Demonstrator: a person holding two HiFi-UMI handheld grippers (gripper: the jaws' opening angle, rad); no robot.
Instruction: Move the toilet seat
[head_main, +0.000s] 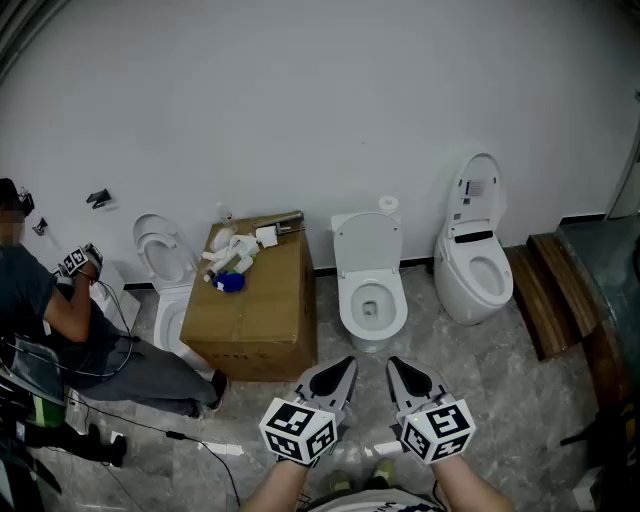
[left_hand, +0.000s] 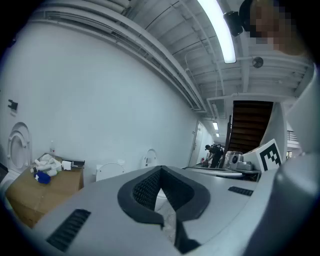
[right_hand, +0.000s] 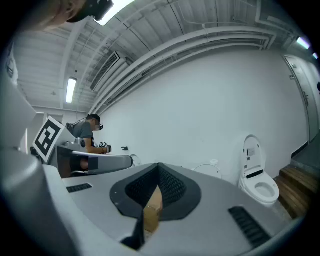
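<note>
Toilet seat (head_main: 347, 300) on middle toilet (head_main: 372, 325), lid (head_main: 368, 243) upright behind it. Cardboard box (head_main: 255, 310) just left of toilet, flaps shut; white bottles (head_main: 228, 252) and blue item (head_main: 231, 282) on top. Left gripper (head_main: 336, 379) and right gripper (head_main: 403, 376) low in front of toilet, fingers of both pressed together, empty.

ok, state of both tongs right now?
Left tongs: closed, holding nothing.
Right tongs: closed, holding nothing.
</note>
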